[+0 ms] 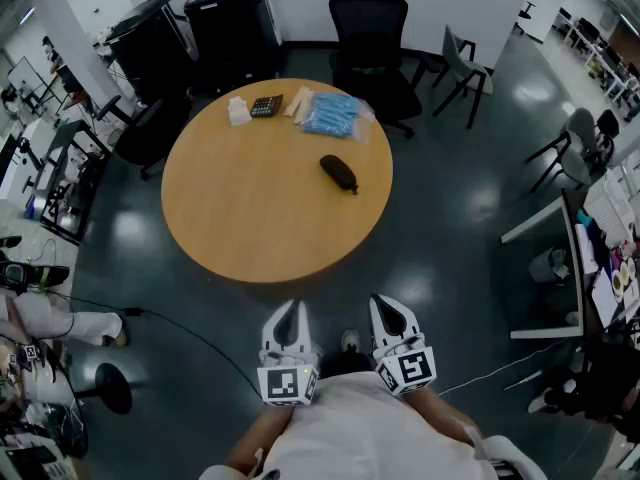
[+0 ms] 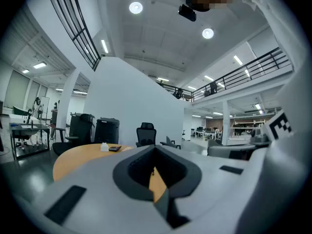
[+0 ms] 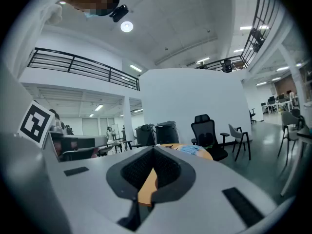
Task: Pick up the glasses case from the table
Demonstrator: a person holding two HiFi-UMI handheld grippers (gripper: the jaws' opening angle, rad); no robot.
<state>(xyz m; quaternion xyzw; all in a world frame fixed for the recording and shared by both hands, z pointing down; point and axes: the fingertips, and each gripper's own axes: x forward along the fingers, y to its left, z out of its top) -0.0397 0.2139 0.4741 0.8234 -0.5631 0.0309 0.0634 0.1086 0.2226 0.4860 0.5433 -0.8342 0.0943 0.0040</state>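
The glasses case is a dark oval pouch lying on the right part of the round wooden table in the head view. Both grippers are held low, close to the person's body and well short of the table's near edge. My left gripper and my right gripper point toward the table with their jaws together and nothing in them. In the left gripper view the gripper shows only the tabletop past its closed jaws. The right gripper likewise shows a strip of tabletop. The case cannot be made out in either gripper view.
At the table's far edge lie a calculator, a small white item and a blue packet. A black office chair, a grey chair and black bins stand behind it. A desk stands at the right.
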